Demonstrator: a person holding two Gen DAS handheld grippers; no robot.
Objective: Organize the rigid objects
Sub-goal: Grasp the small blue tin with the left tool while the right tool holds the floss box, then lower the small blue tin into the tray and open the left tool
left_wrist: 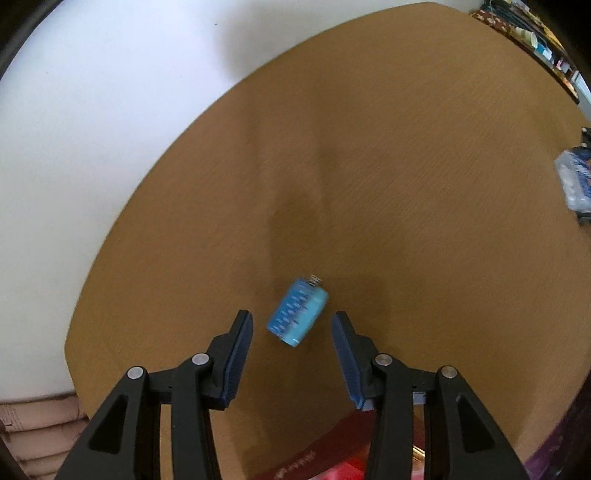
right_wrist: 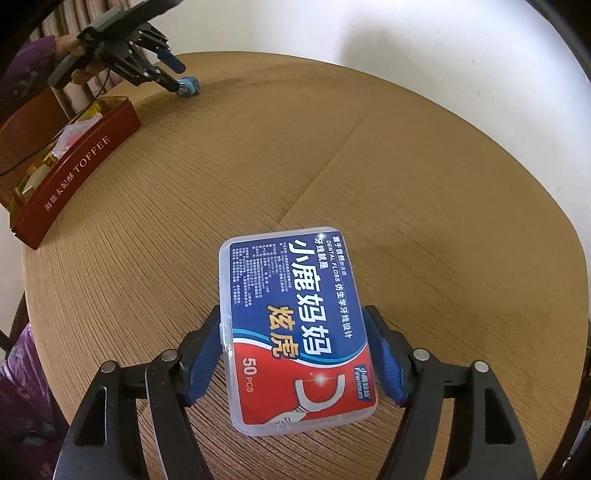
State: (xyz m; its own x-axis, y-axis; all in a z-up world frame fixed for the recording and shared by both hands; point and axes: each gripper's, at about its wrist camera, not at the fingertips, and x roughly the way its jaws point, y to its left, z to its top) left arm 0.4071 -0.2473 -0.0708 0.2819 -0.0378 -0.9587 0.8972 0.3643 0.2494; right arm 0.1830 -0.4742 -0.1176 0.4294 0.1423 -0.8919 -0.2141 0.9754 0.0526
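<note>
Right now I am seeing my right gripper [right_wrist: 295, 354] pinching the dental floss box [right_wrist: 295, 328], its 2 blue pads [right_wrist: 205, 354] pressing against the box's long sides. The box is a clear plastic case with a blue and red label reading "50 PCS", and it is sitting flat between the fingers, over the wooden table [right_wrist: 424, 177], label facing up. Whether its underside is touching the wood, I cannot tell.

From the left wrist view, my left gripper [left_wrist: 291, 321] is hovering with its fingers spread wide apart, gripping nothing. A small blue cylinder [left_wrist: 297, 312] with a bit of metal at its far end is lying on its side on the table just ahead of the fingertips, in line with the gap between them and touching neither pad.

Farther off in the right wrist view, a red box [right_wrist: 77, 166] marked "TOFFEE" is standing open at the table's left edge, with wrapped items showing inside. Beyond it, near the far edge, the left gripper is reaching down over the same blue cylinder. A white wall [right_wrist: 406, 33] is rising behind the table.
</note>
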